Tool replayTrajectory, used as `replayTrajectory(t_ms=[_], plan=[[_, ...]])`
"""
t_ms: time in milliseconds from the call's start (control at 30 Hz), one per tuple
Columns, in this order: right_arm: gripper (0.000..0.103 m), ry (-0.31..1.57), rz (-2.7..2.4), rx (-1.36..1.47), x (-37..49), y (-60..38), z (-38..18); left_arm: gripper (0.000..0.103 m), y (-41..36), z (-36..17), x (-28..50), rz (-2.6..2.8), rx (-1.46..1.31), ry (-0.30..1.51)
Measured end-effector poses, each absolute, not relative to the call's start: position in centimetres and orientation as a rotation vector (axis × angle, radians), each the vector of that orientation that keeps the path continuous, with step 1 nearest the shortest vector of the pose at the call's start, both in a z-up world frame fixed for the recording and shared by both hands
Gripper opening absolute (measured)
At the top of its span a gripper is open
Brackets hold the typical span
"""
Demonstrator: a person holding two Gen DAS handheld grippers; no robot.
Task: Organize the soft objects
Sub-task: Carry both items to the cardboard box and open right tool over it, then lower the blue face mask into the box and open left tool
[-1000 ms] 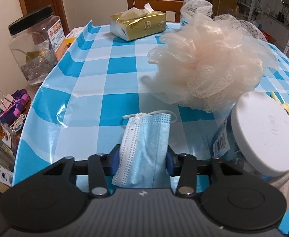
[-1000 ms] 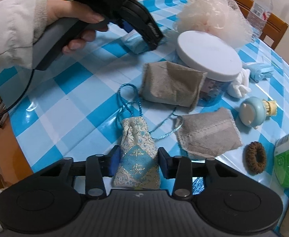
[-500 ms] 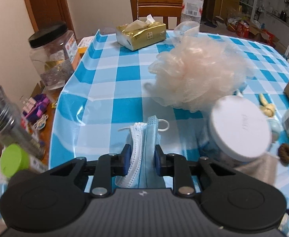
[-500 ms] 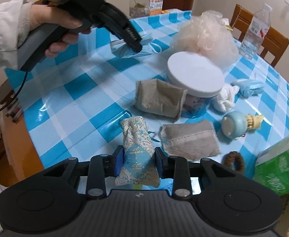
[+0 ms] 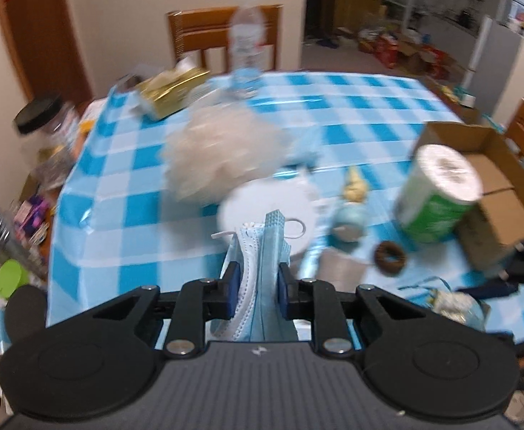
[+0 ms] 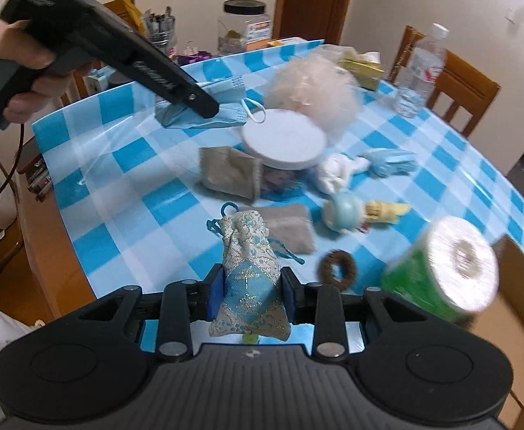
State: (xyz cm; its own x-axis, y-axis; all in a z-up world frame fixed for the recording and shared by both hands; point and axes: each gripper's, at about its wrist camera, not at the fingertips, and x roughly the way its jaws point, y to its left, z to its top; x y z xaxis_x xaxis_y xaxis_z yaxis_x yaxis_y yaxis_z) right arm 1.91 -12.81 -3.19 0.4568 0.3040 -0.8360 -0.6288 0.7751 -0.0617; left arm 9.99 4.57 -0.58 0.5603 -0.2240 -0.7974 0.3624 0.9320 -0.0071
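My left gripper (image 5: pixel 256 292) is shut on a blue face mask (image 5: pixel 265 251), folded between the pads and lifted off the checked tablecloth (image 5: pixel 125 193). In the right wrist view that same left gripper (image 6: pixel 204 105) hangs in the air at upper left, held by a hand (image 6: pixel 14 68), with the face mask (image 6: pixel 222 107) dangling. My right gripper (image 6: pixel 249 295) is shut on a blue-and-cream brocade pouch (image 6: pixel 249 272), raised above the table. On the cloth lie a peach bath pouf (image 6: pixel 312 91), two grey fabric pouches (image 6: pixel 229 172) and a brown hair tie (image 6: pixel 337 267).
A white-lidded jar (image 6: pixel 285 139) stands mid-table. A green-wrapped paper roll (image 6: pixel 444 276) and an open cardboard box (image 5: pixel 491 179) sit at the right. A water bottle (image 6: pixel 419 68), gold tissue box (image 5: pixel 170 91), blue toy figure (image 6: pixel 348 211) and black-lidded jar (image 6: pixel 244 25) stand around. Chairs ring the far side.
Both grippers rose and swung right with their loads. The left jaws closed tighter on the mask, bunching it. The pouch came off the cloth, its cord trailing.
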Motion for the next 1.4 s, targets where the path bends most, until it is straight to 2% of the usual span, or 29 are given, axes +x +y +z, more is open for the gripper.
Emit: replayTrajectory(t_ms=[500, 767, 833, 867, 900, 967, 1000, 1133, 1233, 1400], plan=[[0.038, 0.906, 0.346, -0.372, 1.4, -27.2, 1.2, 0.02, -7.8, 2.2, 7.8, -0.594, 0.203, 0.841], [0.038, 0.907, 0.323, -0.404, 4.2, -32.3, 0.0, 0.02, -12.2, 2.4, 7.6, -0.61, 0.197, 0.822], [0.044, 0.914, 0.339, -0.395, 4.8, -32.7, -0.8, 0.02, -12.9, 2.4, 7.7, -0.602, 0.196, 0.82], [0.053, 0.912, 0.349, -0.382, 5.0, -33.0, -1.1, 0.02, -13.3, 2.4, 7.8, -0.595, 0.196, 0.818], [0.07, 0.917, 0.352, -0.368, 5.3, -33.2, -1.5, 0.02, -13.6, 2.4, 7.9, -0.589, 0.195, 0.819], [0.092, 0.927, 0.368, -0.335, 5.4, -33.4, -2.1, 0.02, -14.3, 2.4, 8.1, -0.587, 0.192, 0.82], [0.097, 0.925, 0.377, -0.316, 5.3, -33.6, -2.3, 0.02, -14.6, 2.4, 8.2, -0.587, 0.193, 0.82], [0.098, 0.929, 0.38, -0.275, 4.7, -33.9, -2.9, 0.02, -16.1, 2.2, 8.8, -0.599, 0.206, 0.825], [0.103, 0.935, 0.365, -0.227, 4.1, -34.5, -3.1, 0.02, -17.5, 2.0, 9.3, -0.625, 0.222, 0.821], [0.103, 0.943, 0.326, -0.188, 2.8, -35.2, -3.5, 0.02, -20.0, 1.7, 10.5, -0.681, 0.24, 0.815]])
